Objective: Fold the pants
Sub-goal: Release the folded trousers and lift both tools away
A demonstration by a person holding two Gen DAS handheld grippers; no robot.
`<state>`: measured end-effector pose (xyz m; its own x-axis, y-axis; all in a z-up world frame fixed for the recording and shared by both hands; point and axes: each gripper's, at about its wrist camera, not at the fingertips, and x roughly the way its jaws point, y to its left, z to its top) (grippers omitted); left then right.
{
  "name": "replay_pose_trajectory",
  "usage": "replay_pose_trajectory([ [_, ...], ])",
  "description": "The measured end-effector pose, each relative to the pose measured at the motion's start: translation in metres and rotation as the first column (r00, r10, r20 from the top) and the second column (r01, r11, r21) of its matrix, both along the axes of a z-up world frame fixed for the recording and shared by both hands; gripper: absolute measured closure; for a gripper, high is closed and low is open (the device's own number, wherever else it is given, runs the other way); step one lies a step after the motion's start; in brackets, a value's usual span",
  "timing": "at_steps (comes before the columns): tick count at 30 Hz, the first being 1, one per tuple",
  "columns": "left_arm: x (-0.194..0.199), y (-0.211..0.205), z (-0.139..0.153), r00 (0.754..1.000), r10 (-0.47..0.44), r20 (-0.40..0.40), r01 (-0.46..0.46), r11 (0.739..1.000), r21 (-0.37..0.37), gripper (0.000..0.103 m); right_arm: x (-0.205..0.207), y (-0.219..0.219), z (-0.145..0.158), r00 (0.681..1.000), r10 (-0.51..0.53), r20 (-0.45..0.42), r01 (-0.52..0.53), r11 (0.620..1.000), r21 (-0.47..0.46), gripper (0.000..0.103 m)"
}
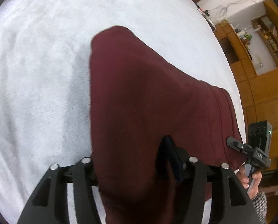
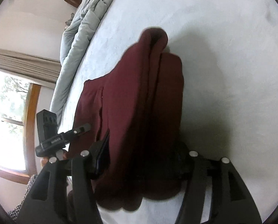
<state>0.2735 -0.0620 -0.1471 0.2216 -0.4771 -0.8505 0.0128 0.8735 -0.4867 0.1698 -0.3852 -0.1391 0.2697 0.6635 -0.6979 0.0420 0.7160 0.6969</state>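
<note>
We begin with the bed, whose pale fleecy cover spreads ahead of both claws and takes up most of each view. Over it hang the maroon pants, lifted clear at the near edge and draping forward and downward from the claws, with the far end bunched into a rounded fold that seems to be touching the cover.

We judge the step in hand to be a carry-over fold: the garment already looks doubled lengthwise, to go by the stacked layers in the right wrist view, and we have its near edge raised. The next move calls for both claws to travel forward together, keeping the edge level and taut, and to lay it down squarely on the far part of the cloth before letting go.

The left claw sits with its fingers drawn in on the fabric, which runs between them and covers the gap. The right claw is likewise pinched on the cloth, a thick bundle filling the space between its fingers. The motion blur makes the exact pinch hard to read, but both appear to have firm hold. To the right of the left claw, the other one bites the waistband hem.
</note>
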Motion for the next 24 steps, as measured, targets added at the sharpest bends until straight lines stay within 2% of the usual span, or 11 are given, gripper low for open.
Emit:
replay_pose_trajectory([
  [3, -0.018, 0.007, 0.026, 0.996, 0.03, 0.08, -0.036, 0.996, 0.076, 0.048, -0.014, -0.006, 0.028, 0.998, 0.001, 0.057, 0.006, 0.994, -0.113, 0.045],
  [5, -0.036, 0.008, 0.05, 0.986, 0.044, 0.163, -0.062, 0.992, 0.107, 0.048, -0.033, -0.007, 0.055, 0.989, 0.022, 0.148, 0.005, 0.984, -0.177, 0.05],
  [8, -0.067, 0.001, 0.079, 0.962, 0.052, 0.268, -0.083, 0.991, 0.105, 0.048, -0.049, 0.009, 0.084, 0.974, 0.047, 0.223, -0.012, 0.988, -0.156, 0.05],
  [10, -0.082, 0.0, 0.091, 0.945, 0.051, 0.323, -0.08, 0.994, 0.079, 0.045, -0.058, 0.024, 0.095, 0.965, 0.071, 0.251, -0.021, 0.98, -0.198, 0.05],
  [13, -0.095, -0.018, 0.088, 0.946, 0.004, 0.324, -0.042, 0.993, 0.109, 0.045, -0.059, 0.047, 0.098, 0.961, 0.099, 0.258, -0.032, 0.968, -0.25, 0.051],
  [15, -0.094, -0.023, 0.079, 0.956, -0.021, 0.293, -0.023, 0.989, 0.144, 0.045, -0.055, 0.059, 0.088, 0.968, 0.108, 0.228, -0.036, 0.953, -0.301, 0.052],
  [17, -0.091, -0.025, 0.064, 0.969, -0.021, 0.247, -0.019, 0.987, 0.161, 0.045, -0.054, 0.054, 0.071, 0.976, 0.095, 0.198, -0.03, 0.951, -0.308, 0.053],
  [20, -0.097, -0.014, 0.046, 0.973, -0.018, 0.23, -0.022, 0.985, 0.173, 0.045, -0.053, 0.052, 0.059, 0.979, 0.089, 0.183, -0.024, 0.944, -0.33, 0.056],
  [22, -0.096, -0.016, 0.039, 0.974, -0.028, 0.224, -0.015, 0.982, 0.188, 0.045, -0.052, 0.054, 0.051, 0.98, 0.101, 0.169, -0.032, 0.93, -0.367, 0.059],
  [24, -0.098, -0.017, 0.037, 0.974, -0.036, 0.225, -0.012, 0.978, 0.207, 0.045, -0.052, 0.054, 0.049, 0.981, 0.092, 0.171, -0.024, 0.931, -0.364, 0.059],
])
